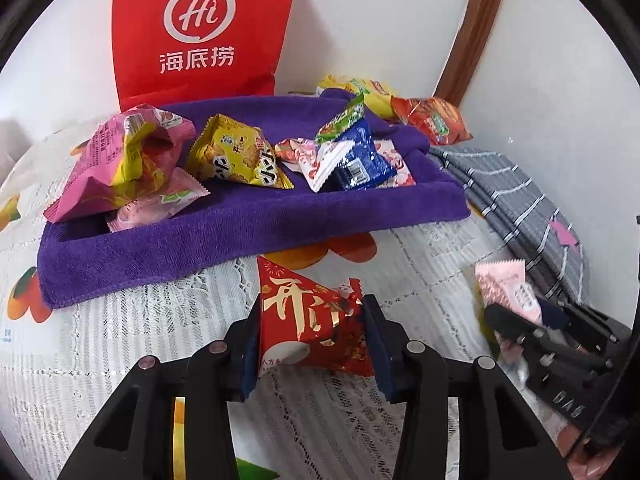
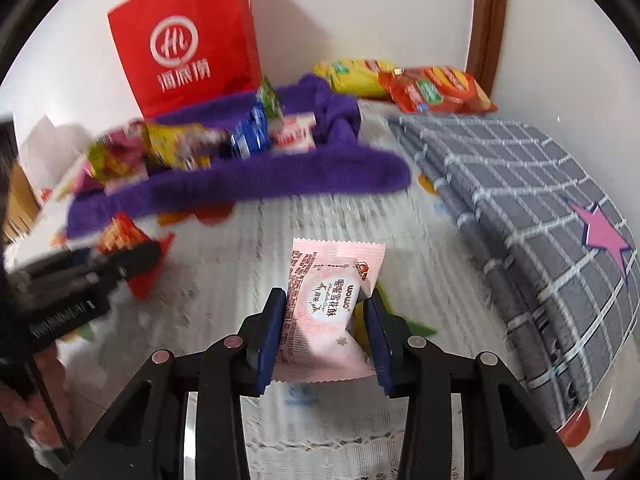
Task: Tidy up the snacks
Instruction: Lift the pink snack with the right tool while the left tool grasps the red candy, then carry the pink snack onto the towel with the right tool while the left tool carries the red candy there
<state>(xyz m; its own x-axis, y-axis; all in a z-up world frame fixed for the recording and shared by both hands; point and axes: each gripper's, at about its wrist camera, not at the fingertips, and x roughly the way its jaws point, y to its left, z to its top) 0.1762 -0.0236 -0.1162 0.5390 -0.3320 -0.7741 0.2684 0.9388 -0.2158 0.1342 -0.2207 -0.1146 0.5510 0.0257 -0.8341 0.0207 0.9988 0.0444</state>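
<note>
My left gripper [image 1: 310, 316] is shut on a red snack packet with gold writing [image 1: 308, 320], held above the tablecloth just in front of the purple towel tray [image 1: 248, 224]. My right gripper [image 2: 324, 312] is shut on a pale pink snack packet [image 2: 328, 308], held above the cloth to the right of the tray [image 2: 248, 184]. The tray holds several packets: pink [image 1: 108, 164], yellow [image 1: 236, 152], blue [image 1: 360, 160] and green [image 1: 344, 118]. Each gripper shows in the other's view: the right one [image 1: 520, 316], the left one [image 2: 120, 256].
A red paper bag [image 1: 204, 28] stands behind the tray against the white wall. A yellow packet [image 1: 368, 92] and an orange packet [image 1: 432, 120] lie at the back right. A folded grey checked cloth [image 2: 520, 184] lies to the right. A white lace tablecloth [image 1: 120, 320] covers the surface.
</note>
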